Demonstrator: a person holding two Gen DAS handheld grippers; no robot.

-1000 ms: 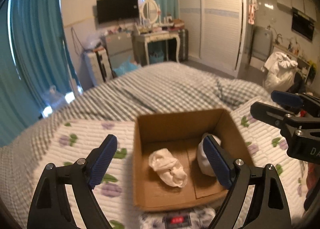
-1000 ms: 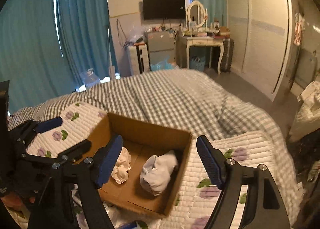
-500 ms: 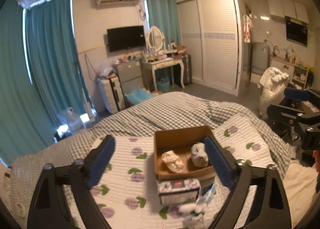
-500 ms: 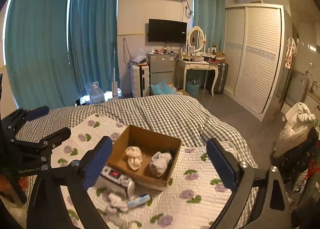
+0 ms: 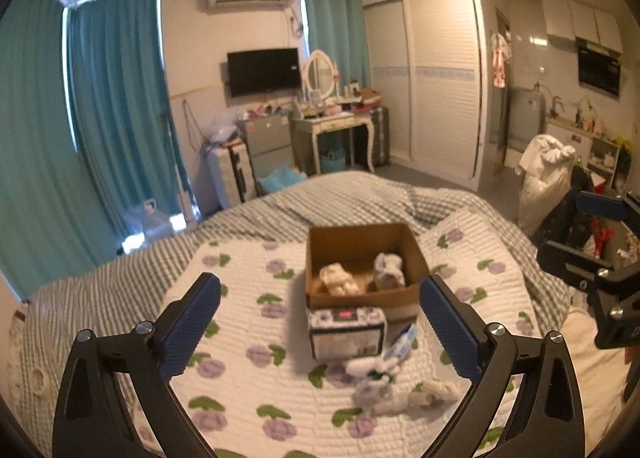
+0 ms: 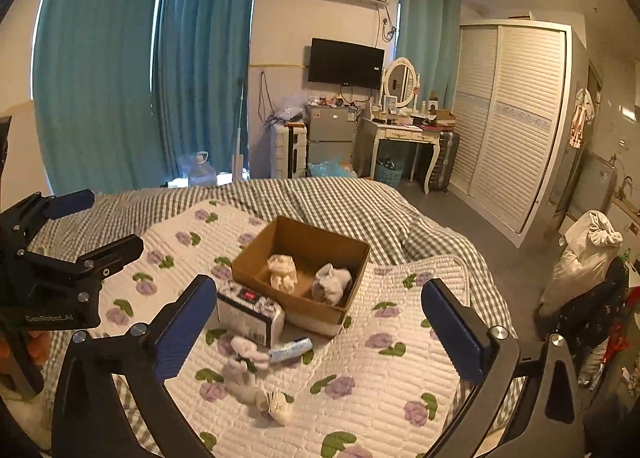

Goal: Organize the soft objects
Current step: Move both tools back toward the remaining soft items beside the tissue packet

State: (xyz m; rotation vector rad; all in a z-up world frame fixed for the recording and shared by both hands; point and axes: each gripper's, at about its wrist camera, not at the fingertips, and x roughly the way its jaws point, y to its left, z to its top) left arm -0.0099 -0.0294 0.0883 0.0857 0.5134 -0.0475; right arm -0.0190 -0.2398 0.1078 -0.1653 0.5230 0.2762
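Both your hand-held grippers, left [image 5: 320, 322] and right [image 6: 319, 322], gape empty above the bed [image 6: 340, 201]; box [image 6: 352, 258] holds two socks; more lie before it.

A cardboard box [image 6: 301, 270] sits on the quilt [image 6: 384, 370] on the bed, with two bundled socks [image 6: 282, 272] [image 6: 332, 284] side by side inside it. Just before the box lies a tissue pack [image 6: 250, 312]. Nearer still lie loose socks [image 6: 244, 372] and a small tube [image 6: 290, 350]. Behind the bed stand a dressing table [image 6: 402, 133] and a wardrobe [image 6: 516, 117] to its right.
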